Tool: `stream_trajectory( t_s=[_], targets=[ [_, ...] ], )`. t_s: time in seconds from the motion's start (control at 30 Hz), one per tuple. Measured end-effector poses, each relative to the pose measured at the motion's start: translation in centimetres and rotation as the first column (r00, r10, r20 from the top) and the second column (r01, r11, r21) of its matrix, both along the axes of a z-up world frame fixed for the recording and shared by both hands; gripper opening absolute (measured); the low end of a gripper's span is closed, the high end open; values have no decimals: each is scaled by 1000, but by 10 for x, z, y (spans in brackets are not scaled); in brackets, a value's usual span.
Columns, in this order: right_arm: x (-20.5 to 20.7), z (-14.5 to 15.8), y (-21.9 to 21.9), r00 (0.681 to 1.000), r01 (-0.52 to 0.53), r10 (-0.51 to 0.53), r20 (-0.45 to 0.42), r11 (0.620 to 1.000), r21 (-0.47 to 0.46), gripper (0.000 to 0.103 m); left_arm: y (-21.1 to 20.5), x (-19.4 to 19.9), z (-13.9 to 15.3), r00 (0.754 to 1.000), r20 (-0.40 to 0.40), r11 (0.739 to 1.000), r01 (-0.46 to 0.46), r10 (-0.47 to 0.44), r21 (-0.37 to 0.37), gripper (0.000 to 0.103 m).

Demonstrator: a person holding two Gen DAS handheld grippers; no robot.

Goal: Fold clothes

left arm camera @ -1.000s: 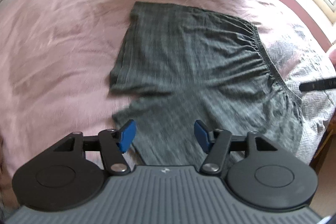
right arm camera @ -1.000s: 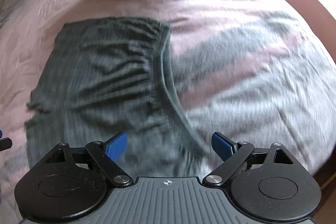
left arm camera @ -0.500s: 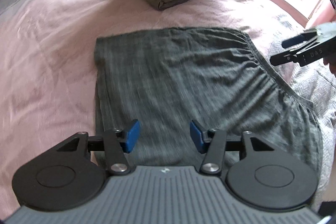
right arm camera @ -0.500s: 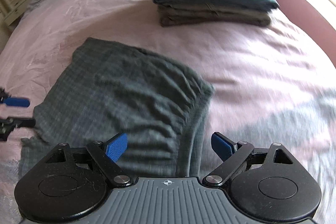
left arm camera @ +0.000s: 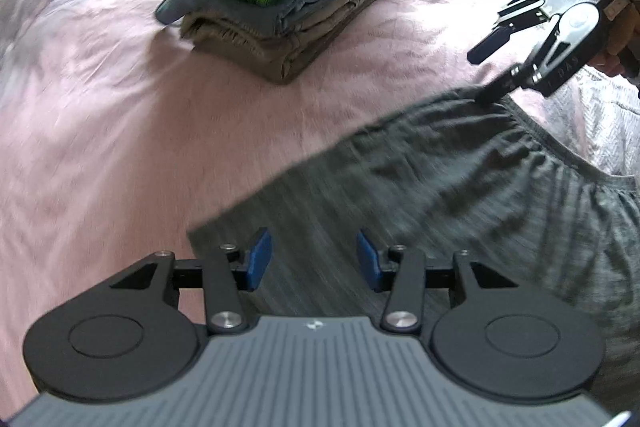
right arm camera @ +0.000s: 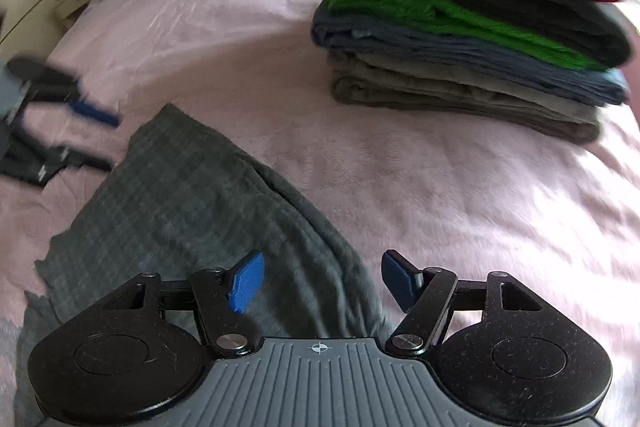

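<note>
With both grippers' fingers spread and empty, the left gripper (left arm camera: 312, 259) and right gripper (right arm camera: 320, 279) needed matched grips on the grey shorts (left arm camera: 460, 195) far edge, lower frame, for a square fold.

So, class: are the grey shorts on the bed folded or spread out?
Spread out: the grey shorts lie flat on the pink bedcover, waistband showing, apparently unfolded.

We can read little here. On the side plate of the right gripper (left arm camera: 496, 67), seen from the left wrist view, pale letters spell roughly "DAS", though blur keeps us from being sure. We find no other legible words, numbers or labels on the clothes or the bed.
</note>
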State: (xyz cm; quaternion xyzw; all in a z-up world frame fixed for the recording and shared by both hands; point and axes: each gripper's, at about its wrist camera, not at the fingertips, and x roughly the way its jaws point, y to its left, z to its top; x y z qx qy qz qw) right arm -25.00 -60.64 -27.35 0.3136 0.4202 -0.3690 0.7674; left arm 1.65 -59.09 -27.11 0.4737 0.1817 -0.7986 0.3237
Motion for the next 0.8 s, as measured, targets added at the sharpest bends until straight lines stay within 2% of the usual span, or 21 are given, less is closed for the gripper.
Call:
stream_trajectory(
  t_s=[0.17,0.27,0.4,0.53,0.57,0.63,0.7,0.73,0.8],
  targets=[
    [-4,-21,-27,999,-38,38,-11,997,66,63,-50,-11,-25,992,39,993,114,-116,38,42],
    [-14,-30,-39,999,-45,43,24,992,121,57,-72,-13,-39,981,60,981,177,-182,78,41],
    [-27,-39,-50,996,-70,58,73,981,182,54,-95,-15,-56,956,73,950,268,-283,162,39],
    [-33,-45,-60,991,-92,65,120,969,231,51,-109,-15,-71,936,81,918,316,-343,238,35],
    [-34,-46,-63,989,-96,65,132,965,243,48,-112,-15,-74,932,75,911,325,-354,253,33],
    [-33,-50,-67,987,-105,67,146,957,270,38,-117,-17,-79,925,65,896,343,-374,283,22],
    [-27,-52,-70,986,-121,82,147,951,285,35,-115,-22,-83,908,65,873,376,-414,310,12],
    [-23,-53,-69,986,-133,98,137,950,283,24,-111,-25,-84,893,77,862,402,-444,309,6],
    [-15,-52,-67,986,-152,125,113,948,279,12,-103,-29,-85,867,104,848,441,-487,293,3]
  ],
)
